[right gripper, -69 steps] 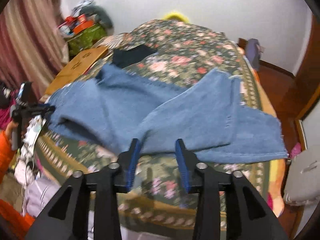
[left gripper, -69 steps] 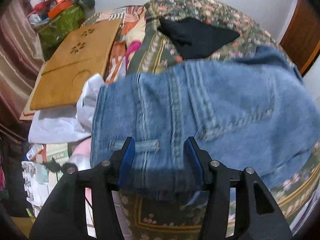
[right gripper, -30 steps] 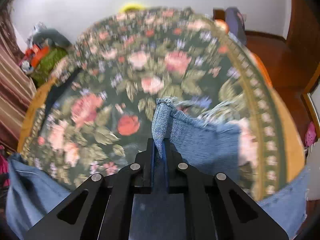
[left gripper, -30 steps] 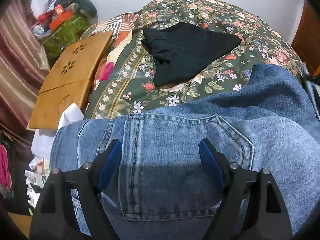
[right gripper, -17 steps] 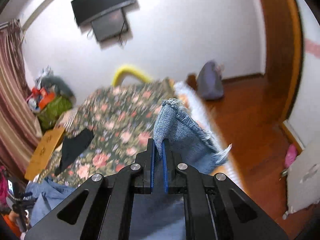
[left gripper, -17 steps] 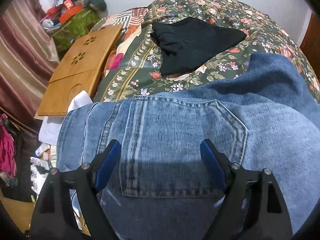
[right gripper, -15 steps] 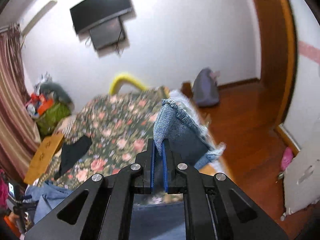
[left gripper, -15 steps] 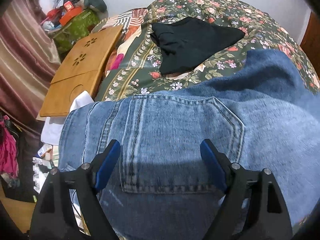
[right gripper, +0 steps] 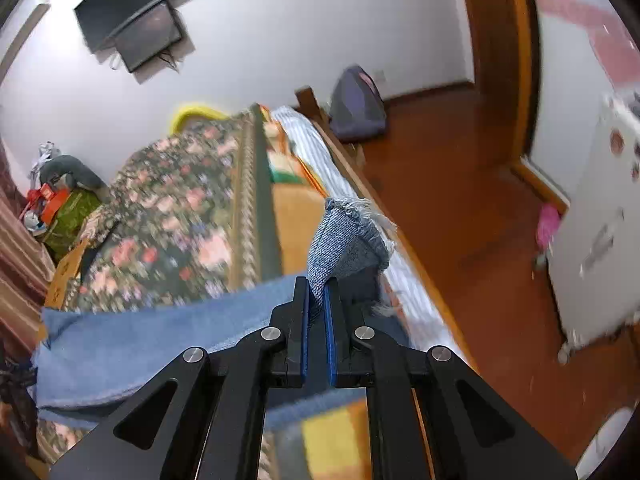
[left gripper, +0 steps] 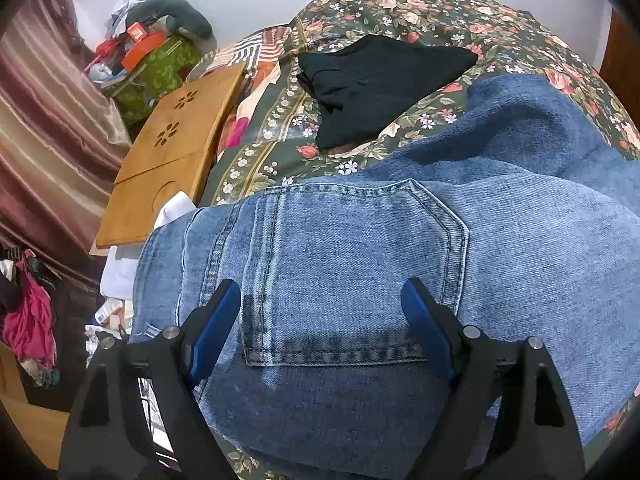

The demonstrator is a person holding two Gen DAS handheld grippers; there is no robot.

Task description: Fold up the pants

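A bedroom with white walls and a red-brown wooden floor [right gripper: 460, 216]; a bed [left gripper: 420, 4] under a dark floral spread fills most of it. The pants [left gripper: 500, 248] — blue jeans — lie across the near part of the bed, seat up, with a back pocket [left gripper: 352, 268] plain in the left wrist view. Only that view shows the black garment [left gripper: 380, 80] lying farther up the spread, apart from the denim, and the wooden lap tray [left gripper: 172, 152] leaning at the bed's left edge beside a striped curtain [left gripper: 44, 128]. The left gripper [left gripper: 322, 320] hangs over the pocket with its jaws spread wide, one blue pad on each side of it, nothing clamped between them.

The right wrist view alone shows the wall-mounted television [right gripper: 136, 20], a grey backpack [right gripper: 358, 104] on the floor and the door frame [right gripper: 500, 52]. There the right gripper [right gripper: 319, 300] has its jaws pressed together on the frayed hem [right gripper: 344, 232] of a pant leg — the denim stands up out of the pads, and the leg trails back to the left across the bed.
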